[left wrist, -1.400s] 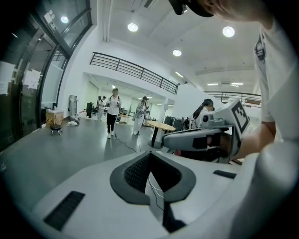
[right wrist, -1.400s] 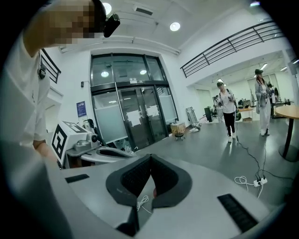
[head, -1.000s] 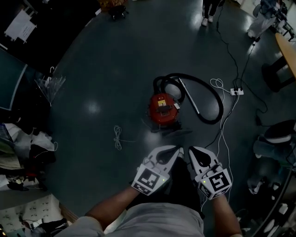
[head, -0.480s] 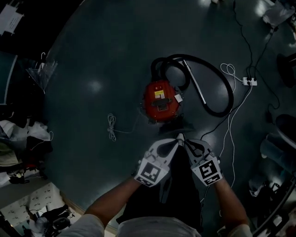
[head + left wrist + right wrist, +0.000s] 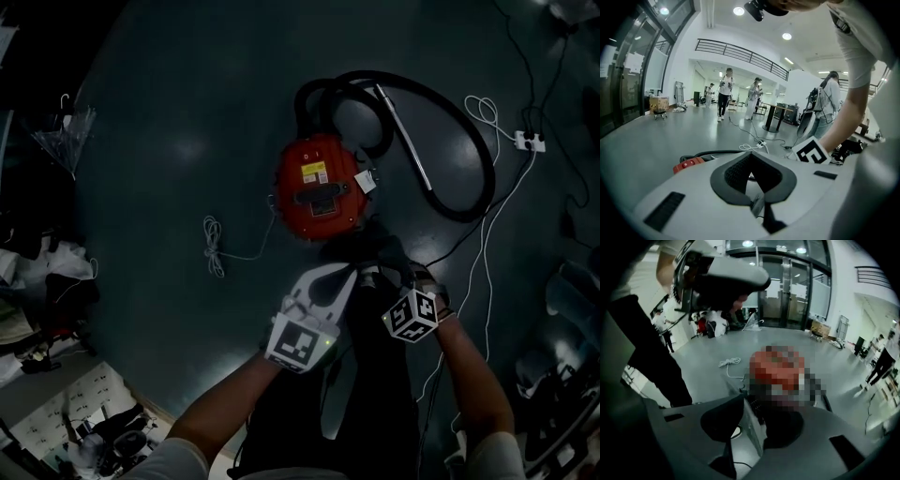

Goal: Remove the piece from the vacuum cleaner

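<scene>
The red vacuum cleaner [image 5: 317,187] stands on the dark floor, its black hose [image 5: 469,192] looping to the right around a metal wand [image 5: 412,141]. Both grippers hover just short of its near side. My left gripper [image 5: 352,272] has its jaws together and holds nothing. My right gripper [image 5: 380,277], turned on its side with its marker cube [image 5: 411,314] up, has its jaws opening with only floor between them. In the right gripper view the vacuum [image 5: 778,371] is a blurred patch beyond the right gripper [image 5: 745,427]. The left gripper view shows the left gripper [image 5: 752,176] and the vacuum's red top [image 5: 689,164].
A coiled white cord [image 5: 214,246] lies left of the vacuum. A power strip [image 5: 530,141] and white cable [image 5: 483,262] run along the right. Clutter [image 5: 47,300] and a clear umbrella [image 5: 61,136] line the left edge. People [image 5: 724,93] stand far off.
The view has moved closer over the vacuum. Both grippers have advanced toward it. The right gripper has rolled onto its side and its jaws have parted.
</scene>
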`<state>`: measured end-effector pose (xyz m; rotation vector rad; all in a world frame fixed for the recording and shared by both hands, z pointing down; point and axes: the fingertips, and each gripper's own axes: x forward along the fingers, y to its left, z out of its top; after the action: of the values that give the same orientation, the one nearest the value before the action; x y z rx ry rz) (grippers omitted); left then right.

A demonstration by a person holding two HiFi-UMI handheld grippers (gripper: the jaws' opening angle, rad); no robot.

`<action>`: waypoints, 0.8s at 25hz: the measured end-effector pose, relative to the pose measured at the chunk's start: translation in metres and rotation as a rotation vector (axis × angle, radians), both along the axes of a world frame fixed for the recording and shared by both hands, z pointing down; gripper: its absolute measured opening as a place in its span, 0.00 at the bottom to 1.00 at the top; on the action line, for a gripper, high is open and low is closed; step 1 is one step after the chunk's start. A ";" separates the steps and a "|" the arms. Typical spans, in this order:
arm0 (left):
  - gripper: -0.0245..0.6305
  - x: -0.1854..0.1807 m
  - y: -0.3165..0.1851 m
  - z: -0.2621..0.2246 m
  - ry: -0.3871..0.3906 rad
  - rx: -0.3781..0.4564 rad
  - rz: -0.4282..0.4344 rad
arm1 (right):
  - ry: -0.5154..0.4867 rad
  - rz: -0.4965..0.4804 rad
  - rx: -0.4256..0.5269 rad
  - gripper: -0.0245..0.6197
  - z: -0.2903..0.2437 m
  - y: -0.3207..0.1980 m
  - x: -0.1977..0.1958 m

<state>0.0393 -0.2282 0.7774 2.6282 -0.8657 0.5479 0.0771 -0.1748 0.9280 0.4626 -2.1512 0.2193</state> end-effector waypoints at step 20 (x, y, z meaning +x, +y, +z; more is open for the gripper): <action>0.05 -0.025 0.008 0.032 -0.023 -0.038 -0.012 | 0.334 -0.571 0.098 0.10 0.103 0.034 0.000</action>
<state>0.0147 -0.2202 0.8097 2.5858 -0.8683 0.5871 0.0773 -0.1410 1.0307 -0.0718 -1.8792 -0.2668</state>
